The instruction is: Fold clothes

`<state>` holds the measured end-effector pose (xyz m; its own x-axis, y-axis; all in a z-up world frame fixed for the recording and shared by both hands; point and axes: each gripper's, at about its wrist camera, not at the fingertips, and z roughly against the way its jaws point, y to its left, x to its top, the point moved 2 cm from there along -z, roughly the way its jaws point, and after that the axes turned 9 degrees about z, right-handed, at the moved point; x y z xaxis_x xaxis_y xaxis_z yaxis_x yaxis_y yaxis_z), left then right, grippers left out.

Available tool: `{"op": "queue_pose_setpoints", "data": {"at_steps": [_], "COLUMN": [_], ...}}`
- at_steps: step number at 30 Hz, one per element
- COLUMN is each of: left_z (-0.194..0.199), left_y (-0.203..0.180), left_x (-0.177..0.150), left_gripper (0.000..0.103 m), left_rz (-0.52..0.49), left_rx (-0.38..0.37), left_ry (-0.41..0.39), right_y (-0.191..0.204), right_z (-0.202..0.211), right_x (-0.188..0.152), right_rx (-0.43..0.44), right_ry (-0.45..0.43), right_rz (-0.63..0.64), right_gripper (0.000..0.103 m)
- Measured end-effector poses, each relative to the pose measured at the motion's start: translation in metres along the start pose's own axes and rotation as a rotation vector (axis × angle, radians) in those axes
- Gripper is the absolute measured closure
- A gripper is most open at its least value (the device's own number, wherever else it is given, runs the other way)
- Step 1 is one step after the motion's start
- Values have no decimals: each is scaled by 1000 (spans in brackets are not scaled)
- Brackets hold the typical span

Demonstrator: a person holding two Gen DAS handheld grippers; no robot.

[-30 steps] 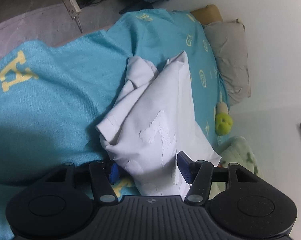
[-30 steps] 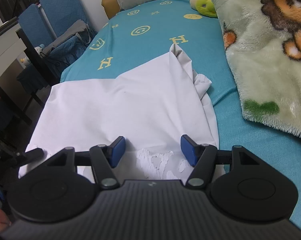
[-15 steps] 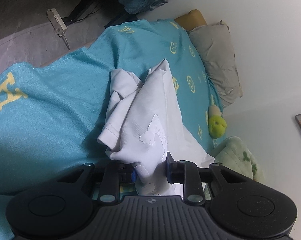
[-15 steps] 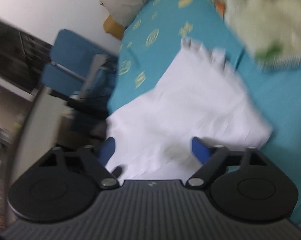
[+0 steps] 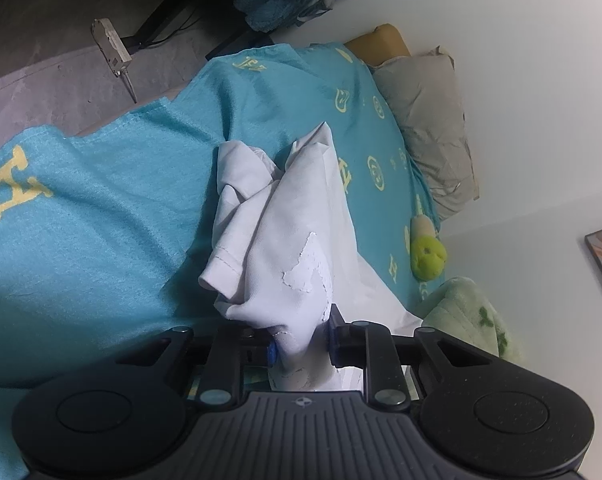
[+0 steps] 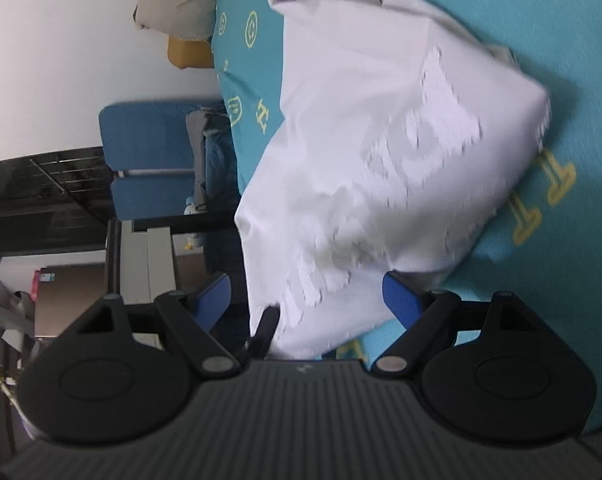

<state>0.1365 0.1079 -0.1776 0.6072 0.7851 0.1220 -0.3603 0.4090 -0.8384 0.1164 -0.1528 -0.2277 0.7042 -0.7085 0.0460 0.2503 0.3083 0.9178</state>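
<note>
- We hold a two-finger gripper in each hand above a bed spread with a teal blanket [image 5: 101,208] printed with yellow letters and smiling faces; the garment to fold is a white T-shirt [image 5: 285,248] with a cracked white print.
- Our left gripper [image 5: 301,346] has its jaws drawn close together on a bunched part of the shirt; cloth fills the narrow gap between the blue pads, and the rest of the shirt runs ahead of the jaws as a rumpled ridge, with a hemmed sleeve drooping to the left of them.
- Our right gripper [image 6: 307,300] has its jaws spread wide and grips nothing; in its blurred, rolled view the shirt [image 6: 373,132] lies ahead of and between the open fingers, and we cannot tell whether cloth touches either pad.
- Beyond the jaws in the left view we see a grey pillow [image 5: 429,128] by the wall, a small green plush toy [image 5: 427,256], and a pale green fleece blanket [image 5: 469,320] just right of the jaws.
- We judge the fold barely begun: the shirt is gathered and lifted, not laid flat; no clean crease or squared edge shows.
- We judge that spreading, smoothing, folding in the sleeves and halving the body are all left to do.
</note>
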Motion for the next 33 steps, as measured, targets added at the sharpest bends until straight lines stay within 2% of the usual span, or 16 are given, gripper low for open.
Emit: {"op": "queue_pose_setpoints", "data": {"at_steps": [7,10,13,18,20,24,29,33], "left_z": [2,2,1,1,1,2,3,3], "left_y": [2,2,1,0,1,2,1,1], "left_x": [2,3,3,3,4,4,5,5], "left_gripper": [80,80,80,80,80,80,82,83], "left_rz": [16,23,23,19,26,36,38,44], "left_rx": [-10,-15,-11,-17,-20,-25,-33,-38], "left_ry": [-7,-8,-8,-11,-10,-9,-11,-13], "right_y": [4,11,5,5,7,-9,-21,-28], "right_z": [-9,-9,-8,-8,-10,-15,4,22], "right_x": [-7,-12,-13,-26,-31,-21,-5,2], "right_rx": [36,33,39,79,46,9,-49,-124], "right_ry": [57,60,60,130,130,92,-78,-208], "right_rz": [-13,29,-26,-54,-26,-56,-61,-61], "right_gripper": [17,17,17,17,17,17,20,33]}}
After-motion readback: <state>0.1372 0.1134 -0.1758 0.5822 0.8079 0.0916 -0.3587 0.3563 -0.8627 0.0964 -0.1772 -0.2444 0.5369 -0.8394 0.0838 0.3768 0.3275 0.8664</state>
